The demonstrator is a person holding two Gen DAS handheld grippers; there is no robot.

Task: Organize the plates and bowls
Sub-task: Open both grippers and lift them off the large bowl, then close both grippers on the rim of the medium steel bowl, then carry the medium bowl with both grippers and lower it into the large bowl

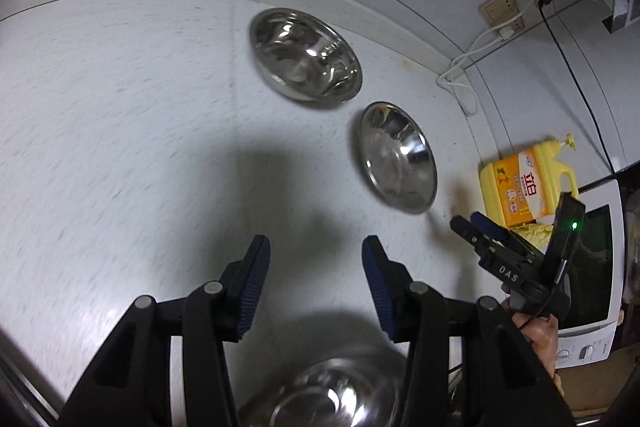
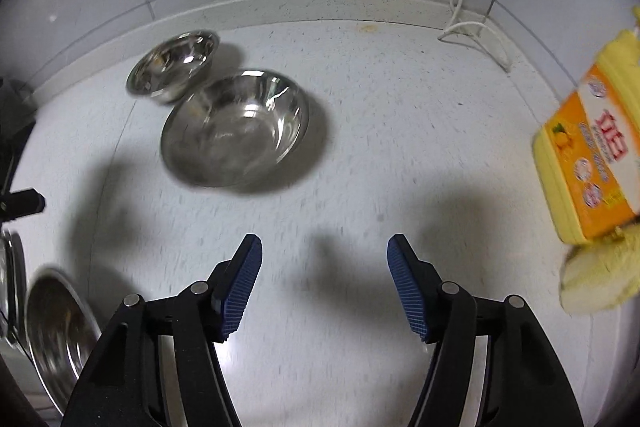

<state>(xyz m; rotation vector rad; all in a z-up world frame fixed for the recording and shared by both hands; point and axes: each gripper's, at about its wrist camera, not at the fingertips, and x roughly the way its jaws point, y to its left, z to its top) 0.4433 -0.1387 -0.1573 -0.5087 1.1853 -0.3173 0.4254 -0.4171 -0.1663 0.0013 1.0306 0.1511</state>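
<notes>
Nearest, left gripper point(image 1: 316, 247) and right gripper point(image 2: 324, 247), jaws parted, nothing between them, above speckled white counter point(image 2: 400, 155). Beneath left gripper, steel bowl point(image 1: 332, 395) by near edge. Farther, two more steel bowls apart in left view: smaller bowl point(image 1: 398, 157), larger bowl point(image 1: 306, 55) beside back edge. Yellow detergent jug point(image 2: 592, 155) toward right edge.

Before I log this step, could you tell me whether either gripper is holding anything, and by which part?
Nothing is held. The left gripper and right gripper both stand open over the bare speckled white countertop, with no shiny steel bowl between their pads.
</notes>
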